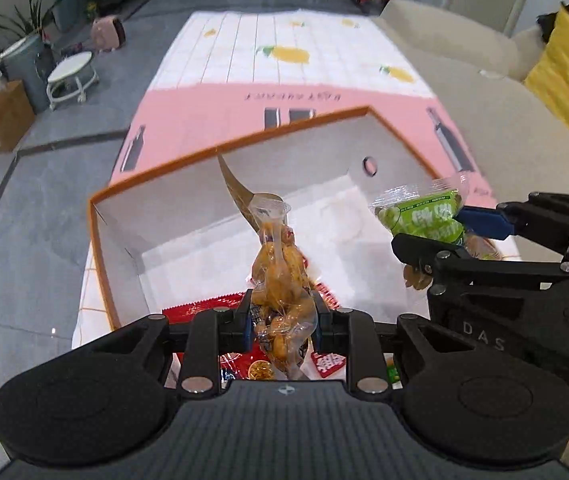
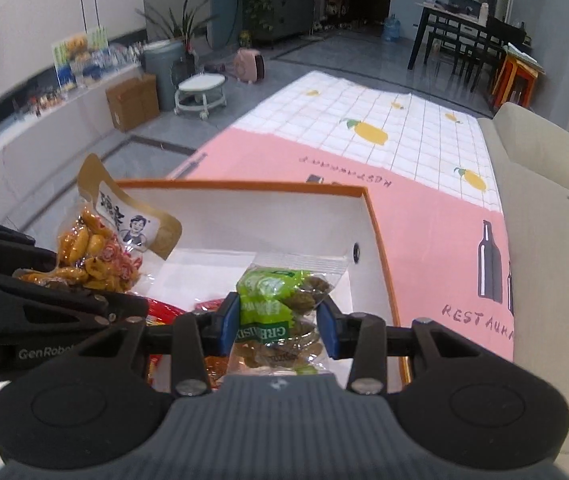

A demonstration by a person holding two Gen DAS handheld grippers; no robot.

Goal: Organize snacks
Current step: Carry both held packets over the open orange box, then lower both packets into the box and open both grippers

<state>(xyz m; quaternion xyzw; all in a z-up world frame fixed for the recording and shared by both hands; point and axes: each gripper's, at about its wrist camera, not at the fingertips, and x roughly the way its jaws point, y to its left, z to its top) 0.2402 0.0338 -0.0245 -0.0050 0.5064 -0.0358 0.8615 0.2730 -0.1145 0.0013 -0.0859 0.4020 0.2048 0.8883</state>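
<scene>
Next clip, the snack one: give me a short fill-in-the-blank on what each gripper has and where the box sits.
1. The left gripper is shut on a clear bag of ____-coloured snacks.
2. The right gripper is shut on a snack bag whose label is ____.
3. The white box has an ____ rim.
4. The box rests on a cloth whose near part is ____.

Missing words: yellow; green; orange; pink

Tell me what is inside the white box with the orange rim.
The box holds red snack packets at its near end; its far floor is bare. The grippers and their held bags cover the rest of the near end.
</scene>
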